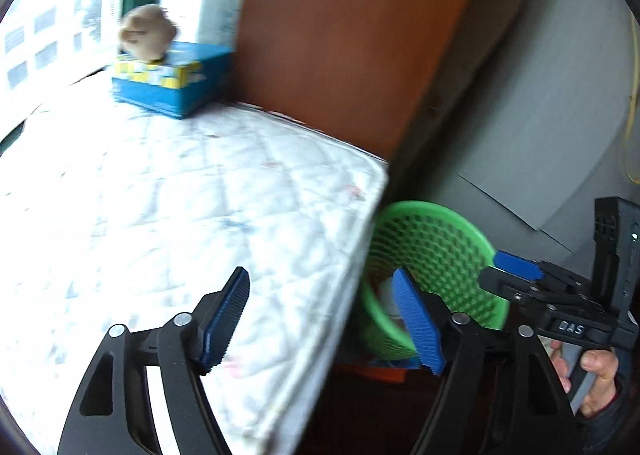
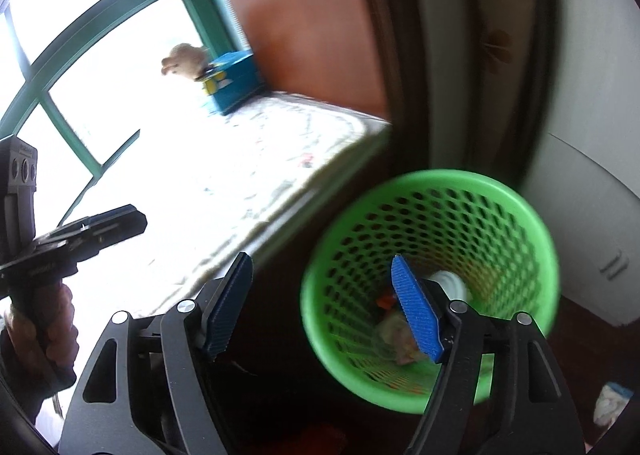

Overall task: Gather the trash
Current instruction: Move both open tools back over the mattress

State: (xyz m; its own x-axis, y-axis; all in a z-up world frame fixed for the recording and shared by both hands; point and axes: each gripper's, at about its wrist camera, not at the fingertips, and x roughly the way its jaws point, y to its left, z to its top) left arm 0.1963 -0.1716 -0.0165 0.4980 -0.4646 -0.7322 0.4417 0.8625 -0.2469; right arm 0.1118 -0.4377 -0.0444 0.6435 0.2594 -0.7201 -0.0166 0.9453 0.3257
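Note:
A green mesh trash basket (image 2: 472,207) stands on the dark floor beside the bed, with crumpled scraps of trash (image 2: 400,339) in its bottom. My right gripper (image 2: 324,307) is open above the basket's near left rim, with nothing between its blue pads. My left gripper (image 1: 324,319) is open too and empty; it hangs over the corner of the white quilted mattress (image 1: 168,191), with the basket (image 1: 448,251) just to the right. Each view shows the other gripper at its edge, held by a hand: the right one (image 1: 516,275) and the left one (image 2: 100,227).
A blue box (image 1: 176,83) with a tan plush toy (image 1: 148,33) on it sits at the far end of the mattress by the window. A reddish-brown wooden panel (image 1: 344,35) stands behind the bed. A white cabinet (image 2: 584,223) is right of the basket, and a crumpled scrap (image 2: 612,403) lies on the floor.

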